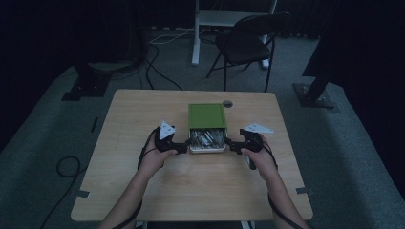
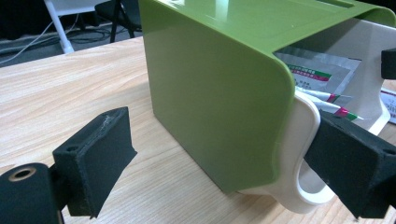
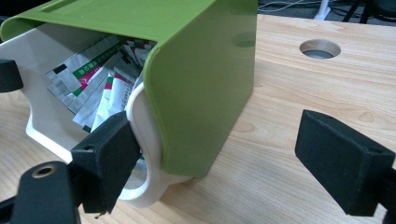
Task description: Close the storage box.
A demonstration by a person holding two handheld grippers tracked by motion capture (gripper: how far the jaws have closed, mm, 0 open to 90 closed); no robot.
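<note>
1. A green cover is sitting near the middle of a wooden table, with a white drawer sticking out of its near end toward the person.
2. Foil packets are lying packed inside the drawer, some printed with green and red stripes.
3. The left gripper is reaching in from the left side of the drawer, held in the person's left hand.
4. In the left gripper view its jaws are standing wide apart; one pad is pressing against the white loop handle at the drawer's corner, and the other is hanging free above the table.
5. The right gripper is reaching in from the drawer's right side, held in the right hand.
6. In the right gripper view its jaws are also spread apart, one pad lying against the white handle on that side, the other clear of the cover.
7. A round hole is showing in the table just beyond the cover's right far corner.
8. A dark folding chair is standing on the floor beyond the table.
</note>
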